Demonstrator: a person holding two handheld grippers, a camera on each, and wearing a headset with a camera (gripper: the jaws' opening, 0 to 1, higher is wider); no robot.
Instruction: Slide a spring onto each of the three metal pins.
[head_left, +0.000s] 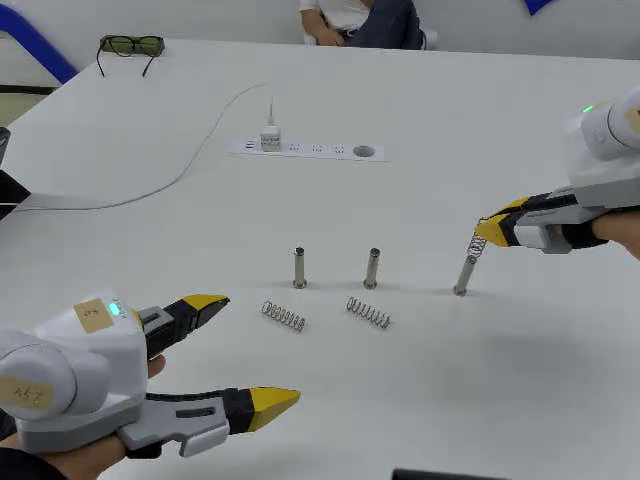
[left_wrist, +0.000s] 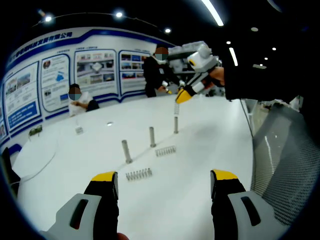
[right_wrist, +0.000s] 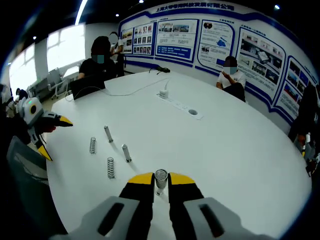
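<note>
Three pins are seen in a row on the white table (head_left: 450, 120): the left pin (head_left: 299, 267), middle pin (head_left: 372, 268) and right pin (head_left: 465, 274), the last set apart and leaning. Two springs lie flat just in front of the first two: the left spring (head_left: 283, 316) and the middle spring (head_left: 368, 312). A third spring (head_left: 477, 243) is pinched in the right gripper (head_left: 482, 236) and held at the top end of the right pin. In the right gripper view its jaws are pressed on that spring's coils. The left gripper (head_left: 258, 348) is held low and near, jaws spread wide, nothing between them.

Two paper labels (head_left: 93, 315) are stuck on the left gripper; the handwriting cannot be read. Blue-framed boards (right_wrist: 215, 37) with Chinese headings line the wall, too small to read.

Farther back on the table a power strip (head_left: 305, 149) is laid, with a cable (head_left: 190, 165) running left. Glasses (head_left: 131, 45) rest at the far edge, and a seated person (head_left: 360, 22) is beyond it.
</note>
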